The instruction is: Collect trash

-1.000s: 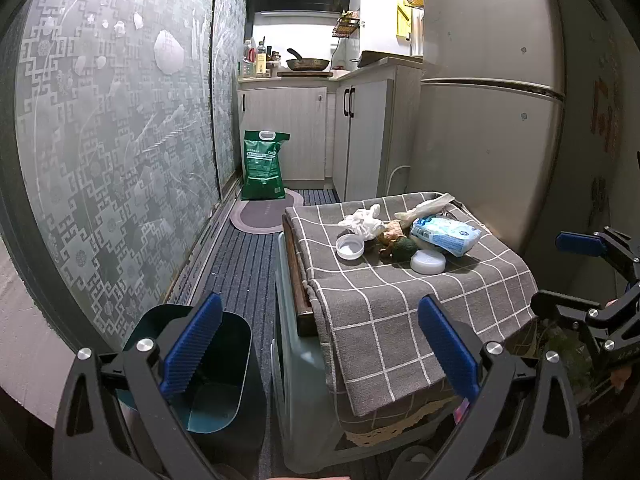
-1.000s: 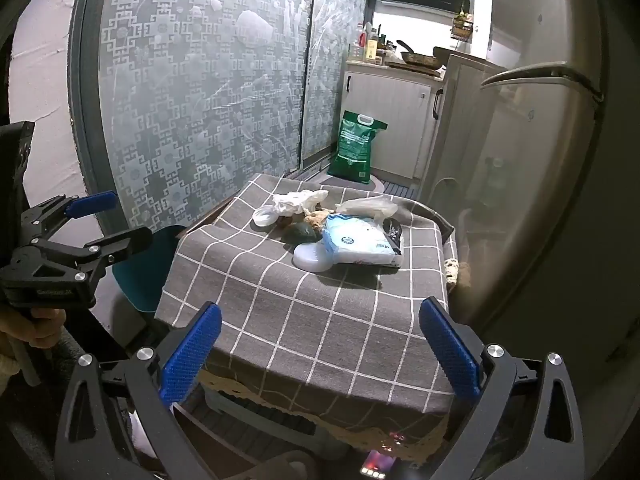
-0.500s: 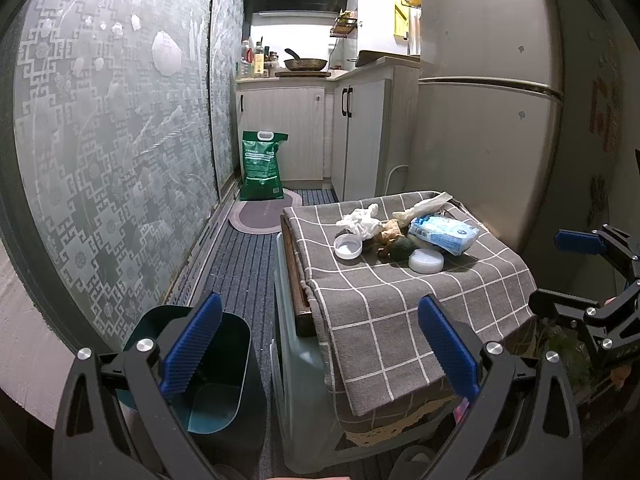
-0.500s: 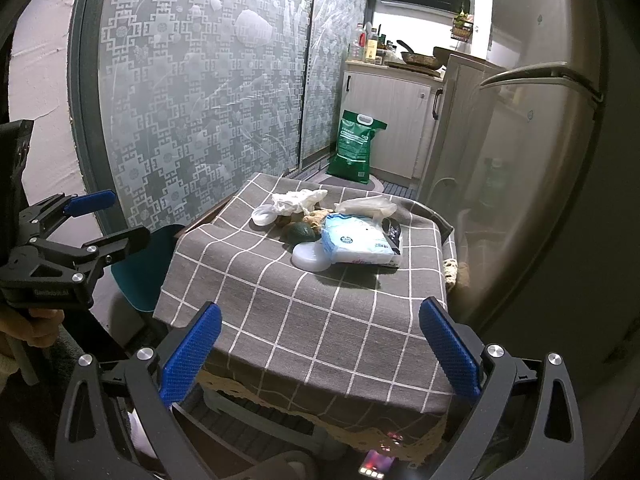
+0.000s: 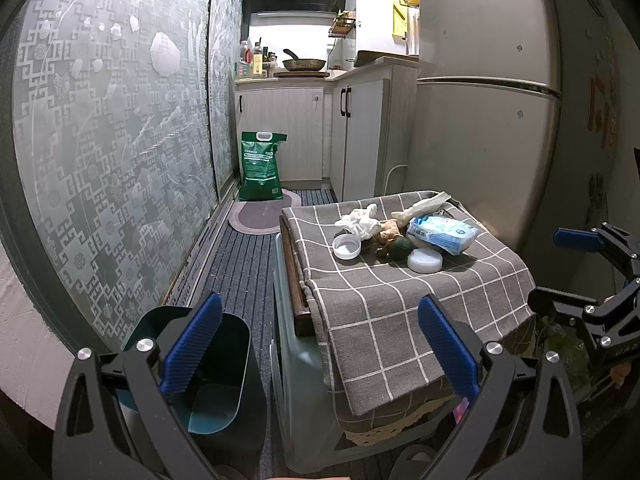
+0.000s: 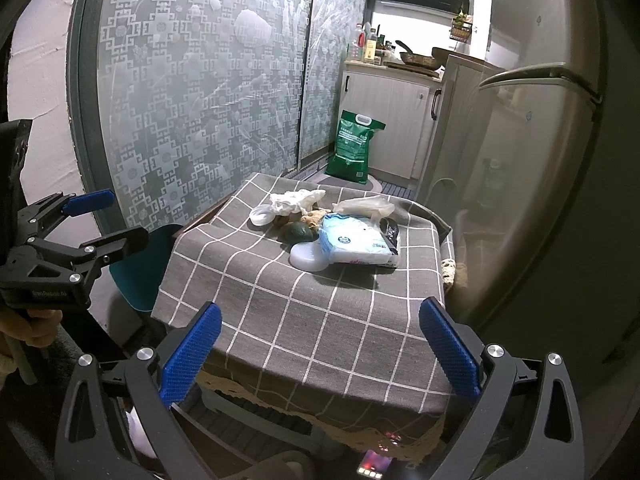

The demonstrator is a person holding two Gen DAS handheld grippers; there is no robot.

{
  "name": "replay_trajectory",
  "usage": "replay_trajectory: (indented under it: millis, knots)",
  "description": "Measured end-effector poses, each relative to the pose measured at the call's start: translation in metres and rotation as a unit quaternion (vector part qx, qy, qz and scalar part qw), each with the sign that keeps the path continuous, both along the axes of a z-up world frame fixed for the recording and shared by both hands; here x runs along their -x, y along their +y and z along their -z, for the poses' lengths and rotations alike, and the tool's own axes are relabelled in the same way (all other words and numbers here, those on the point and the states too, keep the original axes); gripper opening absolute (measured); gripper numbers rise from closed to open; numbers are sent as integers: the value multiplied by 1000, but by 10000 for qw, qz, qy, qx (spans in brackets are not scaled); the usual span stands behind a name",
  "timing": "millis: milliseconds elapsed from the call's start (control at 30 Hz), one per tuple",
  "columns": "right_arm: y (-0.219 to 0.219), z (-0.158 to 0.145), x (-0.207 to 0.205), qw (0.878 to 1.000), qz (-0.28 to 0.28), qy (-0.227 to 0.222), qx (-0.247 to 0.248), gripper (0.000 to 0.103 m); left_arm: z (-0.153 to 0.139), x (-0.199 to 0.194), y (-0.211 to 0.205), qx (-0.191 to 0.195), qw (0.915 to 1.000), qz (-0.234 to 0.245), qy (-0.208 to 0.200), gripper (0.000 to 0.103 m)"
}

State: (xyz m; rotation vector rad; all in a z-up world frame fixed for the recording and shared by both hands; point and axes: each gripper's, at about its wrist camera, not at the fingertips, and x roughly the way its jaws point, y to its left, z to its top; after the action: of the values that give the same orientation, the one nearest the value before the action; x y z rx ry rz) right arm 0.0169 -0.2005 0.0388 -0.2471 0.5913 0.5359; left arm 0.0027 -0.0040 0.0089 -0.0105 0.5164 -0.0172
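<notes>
A small table under a grey checked cloth (image 5: 384, 304) (image 6: 304, 304) carries a heap of trash: crumpled white tissue (image 5: 358, 222) (image 6: 294, 202), two white lids (image 5: 346, 246) (image 5: 425, 260), a blue-white wipes packet (image 5: 442, 232) (image 6: 354, 242), a dark green lump (image 5: 400, 249) (image 6: 298, 232), brown scraps and a white wrapper (image 6: 364, 206). A teal bin (image 5: 208, 368) (image 6: 144, 264) stands on the floor left of the table. My left gripper (image 5: 320, 348) is open and empty, low before the table's left corner. My right gripper (image 6: 320, 348) is open and empty at the table's near edge.
A fridge (image 5: 480, 112) stands right of the table. A patterned glass door (image 5: 112, 152) runs along the left. A green sack (image 5: 259, 170) and a mat (image 5: 260, 216) lie on the floor before the kitchen cabinets (image 5: 292, 128). A striped floor lane (image 5: 236, 264) runs between door and table.
Both views shift only slightly; the grippers stay open and nothing on the table has moved.
</notes>
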Motion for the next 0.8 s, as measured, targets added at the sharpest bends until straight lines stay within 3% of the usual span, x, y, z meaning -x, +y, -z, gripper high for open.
replay_trajectory:
  millis: [800]
  knots:
    - [0,1,0,10000,3,9,38,100,2,0,2,-6,10000,17,1,100]
